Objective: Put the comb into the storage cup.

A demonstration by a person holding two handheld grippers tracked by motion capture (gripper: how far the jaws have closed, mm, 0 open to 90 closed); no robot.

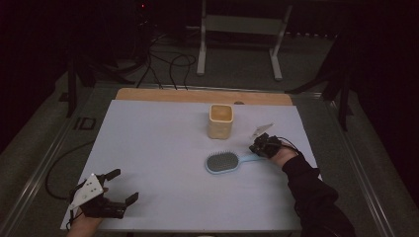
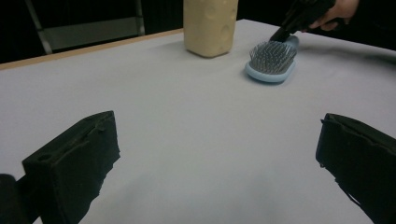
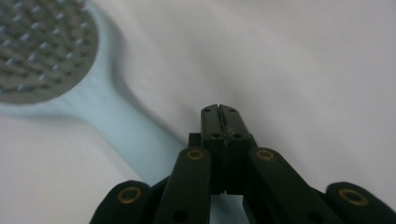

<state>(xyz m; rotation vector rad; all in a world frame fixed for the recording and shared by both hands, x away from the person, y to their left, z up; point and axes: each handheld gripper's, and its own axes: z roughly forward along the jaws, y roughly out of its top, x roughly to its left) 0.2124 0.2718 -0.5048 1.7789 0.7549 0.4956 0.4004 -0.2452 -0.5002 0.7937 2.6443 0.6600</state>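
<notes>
Currently the pale blue plastic hairbrush (image 1: 225, 162) lies bristles-up on the white desk (image 1: 163, 148), just in front of the cream square cup (image 1: 220, 121). Right claw (image 1: 258, 146) is clenched, jaws pressed together at the brush handle's end; contact with the handle is unclear. Left claw (image 1: 124, 186) rests released, well apart, near the desk's near-left corner.

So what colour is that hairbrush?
Light blue hairbrush with dark bristles, clearest in the left gripper view.
</notes>
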